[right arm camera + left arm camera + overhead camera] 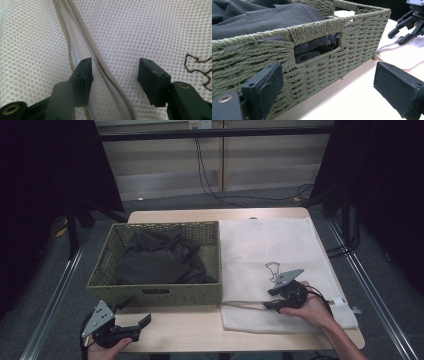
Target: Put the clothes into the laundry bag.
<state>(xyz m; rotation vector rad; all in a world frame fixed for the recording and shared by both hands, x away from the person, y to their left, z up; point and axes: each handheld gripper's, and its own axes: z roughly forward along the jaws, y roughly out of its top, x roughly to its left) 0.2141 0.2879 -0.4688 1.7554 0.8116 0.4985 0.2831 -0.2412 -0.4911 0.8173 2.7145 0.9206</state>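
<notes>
A white mesh bag [270, 245] lies flat on the right half of the table. My right gripper [270, 305] rests low on its near part, pointing left. In the right gripper view its jaws [115, 75] stand open on the mesh [150, 30], and the bag's beige zip seam [82, 32] runs between them, close to the left pad and not pinched. A green woven basket [155, 295] holding a dark garment [160, 260] stands on the left. My left gripper [134, 312] sits open in front of the basket's near wall [357, 42], with nothing between its jaws [329, 87].
A thin cord [242, 304] trails from the bag toward the basket's corner. A dark outline figure [272, 269] is stitched on the mesh beside my right gripper. Bare wood [190, 330] runs along the near table edge. Cables [210, 175] lie on the floor beyond.
</notes>
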